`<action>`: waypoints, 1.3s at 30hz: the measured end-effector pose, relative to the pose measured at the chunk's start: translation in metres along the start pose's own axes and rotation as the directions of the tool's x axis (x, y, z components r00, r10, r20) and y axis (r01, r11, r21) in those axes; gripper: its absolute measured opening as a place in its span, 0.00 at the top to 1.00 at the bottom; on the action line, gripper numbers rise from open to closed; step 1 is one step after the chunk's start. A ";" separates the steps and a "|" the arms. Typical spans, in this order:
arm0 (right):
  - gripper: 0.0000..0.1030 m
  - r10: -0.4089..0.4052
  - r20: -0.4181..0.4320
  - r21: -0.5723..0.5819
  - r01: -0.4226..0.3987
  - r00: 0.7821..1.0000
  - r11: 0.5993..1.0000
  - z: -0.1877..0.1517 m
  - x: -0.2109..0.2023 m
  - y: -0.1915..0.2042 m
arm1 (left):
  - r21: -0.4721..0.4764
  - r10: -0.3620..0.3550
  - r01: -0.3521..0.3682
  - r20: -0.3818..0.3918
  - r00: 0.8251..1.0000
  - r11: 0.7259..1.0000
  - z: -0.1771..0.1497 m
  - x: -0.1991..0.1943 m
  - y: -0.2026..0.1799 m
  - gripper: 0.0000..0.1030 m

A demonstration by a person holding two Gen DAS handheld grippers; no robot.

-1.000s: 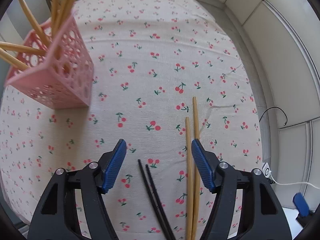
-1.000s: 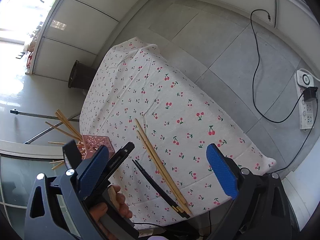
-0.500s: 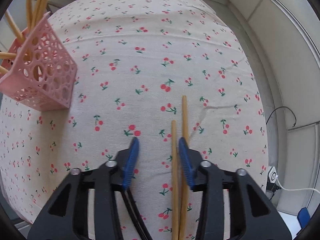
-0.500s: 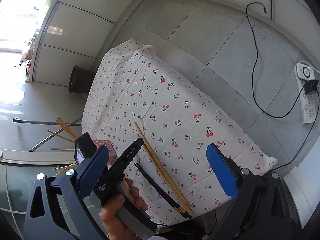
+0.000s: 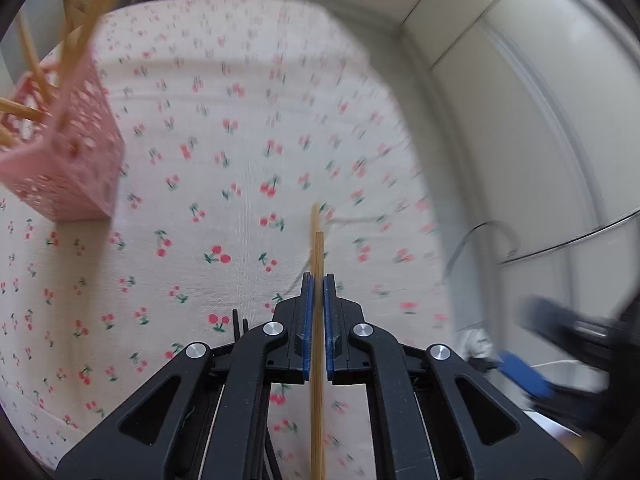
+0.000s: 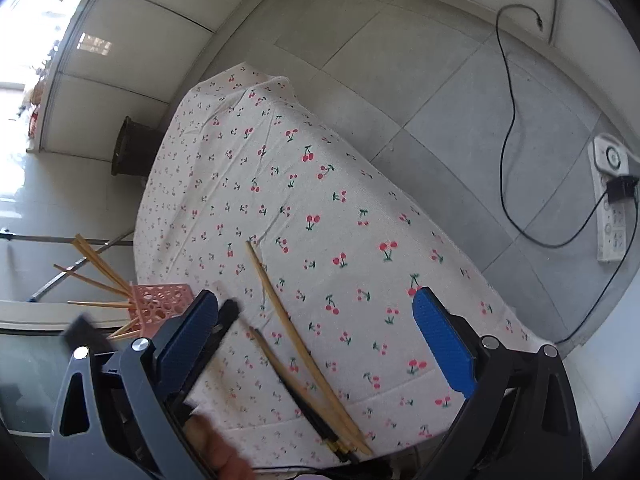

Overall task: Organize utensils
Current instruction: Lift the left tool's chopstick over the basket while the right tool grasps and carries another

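between the blue pads of the left gripper (image 5: 316,300), whose jaws have just been closing, a wooden chopstick (image 5: 318,264) sits clamped along the fingers, probably so it can be dropped tip-first into a holder. its twin (image 6: 280,304) lies on the cherry-print tablecloth (image 5: 224,160) beside the black chopsticks (image 6: 308,400), near the front edge. the right gripper (image 6: 316,340) hangs wide apart and empty. farther off, the pink basket (image 5: 68,152) already holds several sticks, the likely destination.
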State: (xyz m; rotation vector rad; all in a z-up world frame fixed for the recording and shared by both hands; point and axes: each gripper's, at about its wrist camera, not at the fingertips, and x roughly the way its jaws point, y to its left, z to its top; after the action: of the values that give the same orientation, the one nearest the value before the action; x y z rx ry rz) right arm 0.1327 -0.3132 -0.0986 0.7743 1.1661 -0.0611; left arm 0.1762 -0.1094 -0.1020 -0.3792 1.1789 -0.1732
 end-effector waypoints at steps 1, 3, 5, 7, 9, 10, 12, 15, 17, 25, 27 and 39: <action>0.08 -0.017 0.006 -0.024 0.017 1.000 1.000 0.001 0.007 0.007 | 0.000 -0.017 0.017 0.016 1.000 1.000 0.001 -0.010 -0.002 0.96; 0.08 -0.038 0.005 -0.055 0.038 0.999 0.998 0.003 0.018 0.017 | 0.016 -0.045 0.044 0.067 0.997 0.999 0.003 -0.039 0.000 0.96; 0.08 -0.064 -0.002 -0.098 0.064 0.998 0.993 0.000 0.034 0.030 | 0.041 -0.057 0.053 0.103 0.993 0.998 0.004 -0.058 -0.004 0.96; 0.08 -0.094 -0.001 -0.139 0.093 0.996 0.986 -0.003 0.045 0.043 | 0.070 -0.067 0.057 0.140 0.988 0.996 0.003 -0.083 0.001 0.96; 0.08 -0.129 0.009 -0.197 0.128 0.992 0.972 -0.009 0.058 0.059 | 0.095 -0.066 0.049 0.179 0.982 0.994 -0.002 -0.107 0.004 0.96; 0.08 -0.147 0.019 -0.219 0.148 0.989 0.964 -0.012 0.062 0.066 | 0.117 -0.064 0.041 0.206 0.976 0.992 -0.006 -0.122 0.006 0.96; 0.08 -0.192 0.053 -0.277 0.200 0.980 0.940 -0.017 0.072 0.082 | 0.152 -0.067 0.029 0.251 0.966 0.988 -0.014 -0.148 0.011 0.96; 0.09 -0.269 0.126 -0.385 0.297 0.955 0.874 -0.026 0.091 0.105 | 0.177 -0.067 0.013 0.303 0.951 0.984 -0.023 -0.179 0.024 0.96; 0.28 -0.317 0.147 -0.434 0.349 0.937 0.830 -0.030 0.107 0.113 | 0.175 -0.074 0.017 0.324 0.943 0.984 -0.027 -0.191 0.033 0.96; 0.93 -0.370 0.152 -0.501 0.394 0.916 0.771 -0.040 0.140 0.126 | 0.093 -0.087 0.053 0.410 0.908 0.994 -0.025 -0.233 0.079 0.96; 0.94 -0.366 0.170 -0.491 0.400 0.915 0.774 -0.039 0.136 0.124 | 0.078 -0.081 0.053 0.422 0.903 0.996 -0.024 -0.237 0.084 0.96; 0.94 -0.142 0.301 -0.425 0.266 0.943 0.866 -0.045 0.025 0.126 | 0.034 -0.066 0.057 0.434 0.899 0.998 -0.028 -0.247 0.097 0.96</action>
State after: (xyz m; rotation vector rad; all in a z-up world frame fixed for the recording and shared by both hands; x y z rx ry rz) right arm 0.1605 -0.1850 -0.0626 0.2067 0.9535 -0.0586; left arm 0.0507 0.0557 0.0658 -0.4127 0.7221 -0.1455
